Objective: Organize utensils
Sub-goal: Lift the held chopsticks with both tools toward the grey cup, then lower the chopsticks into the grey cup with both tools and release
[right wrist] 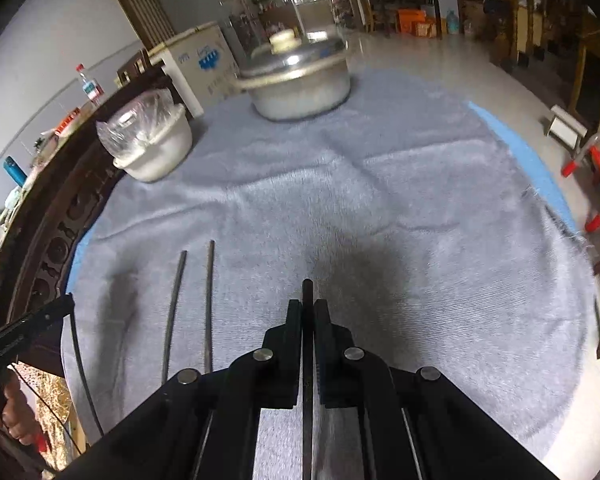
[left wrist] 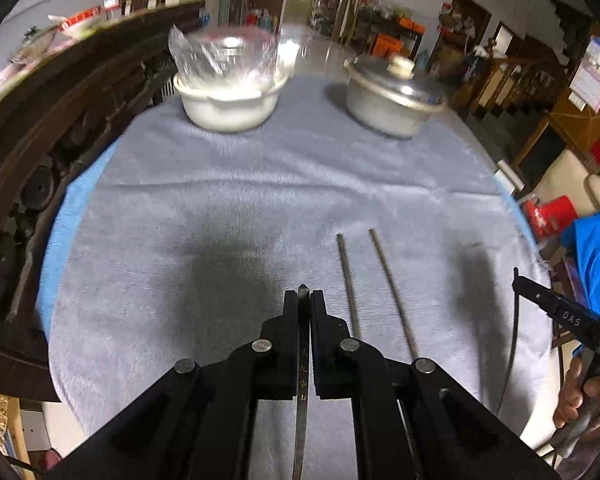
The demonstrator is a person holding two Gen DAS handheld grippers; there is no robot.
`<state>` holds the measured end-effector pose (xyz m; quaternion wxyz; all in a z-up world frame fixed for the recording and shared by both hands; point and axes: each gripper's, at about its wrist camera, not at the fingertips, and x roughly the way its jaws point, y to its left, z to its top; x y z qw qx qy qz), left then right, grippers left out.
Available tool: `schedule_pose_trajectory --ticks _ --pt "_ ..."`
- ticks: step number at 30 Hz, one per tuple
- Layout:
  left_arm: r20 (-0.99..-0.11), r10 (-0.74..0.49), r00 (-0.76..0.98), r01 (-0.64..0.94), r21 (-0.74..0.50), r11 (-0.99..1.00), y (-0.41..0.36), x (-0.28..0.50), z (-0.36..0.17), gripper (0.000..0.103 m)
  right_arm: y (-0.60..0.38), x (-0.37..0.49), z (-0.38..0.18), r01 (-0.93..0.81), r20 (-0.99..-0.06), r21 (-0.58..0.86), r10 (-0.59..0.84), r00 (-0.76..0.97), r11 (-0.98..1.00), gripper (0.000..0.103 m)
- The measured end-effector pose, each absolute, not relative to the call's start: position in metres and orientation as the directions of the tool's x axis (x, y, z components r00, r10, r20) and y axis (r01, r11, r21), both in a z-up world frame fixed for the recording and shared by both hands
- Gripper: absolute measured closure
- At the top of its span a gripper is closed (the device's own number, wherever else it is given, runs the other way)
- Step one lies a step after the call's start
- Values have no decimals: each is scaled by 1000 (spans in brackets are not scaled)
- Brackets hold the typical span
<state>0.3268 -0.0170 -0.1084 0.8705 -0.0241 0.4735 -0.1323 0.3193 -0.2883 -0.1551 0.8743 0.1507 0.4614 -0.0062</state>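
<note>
Black jaws, silver rivets, blue sleeve

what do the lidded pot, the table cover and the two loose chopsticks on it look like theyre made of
Lidded pot: dull grey metal, probably aluminium, matte with soft glints; pale knob, maybe plastic.
Table cover: grey fabric, fuzzy nap with creases.
Two loose chopsticks: thin grey rods, likely metal; blur leaves it open.

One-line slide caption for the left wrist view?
Left gripper clamps one chopstick above the grey cloth; two chopsticks lie beside it.
</note>
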Motion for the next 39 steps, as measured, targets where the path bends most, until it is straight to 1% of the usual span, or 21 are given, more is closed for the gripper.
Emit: schedule_pose_trajectory --ticks 9,20,24,31,39 --pt "-707 -293 644 216 -199 956 -11 265 -61 98 -279 264 -116 150 -711 223 55 701 963 97" --pt "-586 -254 770 191 -167 967 -7 205 -28 98 -272 203 -83 175 -609 205 -14 793 963 97" --pt "-570 -246 784 187 -160 969 -11 192 -25 98 -271 184 -74 179 -580 211 -25 814 961 97" --pt "-568 -236 788 172 -165 971 -16 179 -26 98 -269 156 -62 185 -535 223 -38 844 957 97" --pt "-550 -224 804 157 -167 973 -15 164 -19 98 -261 130 -45 187 -467 207 -71 881 960 97"
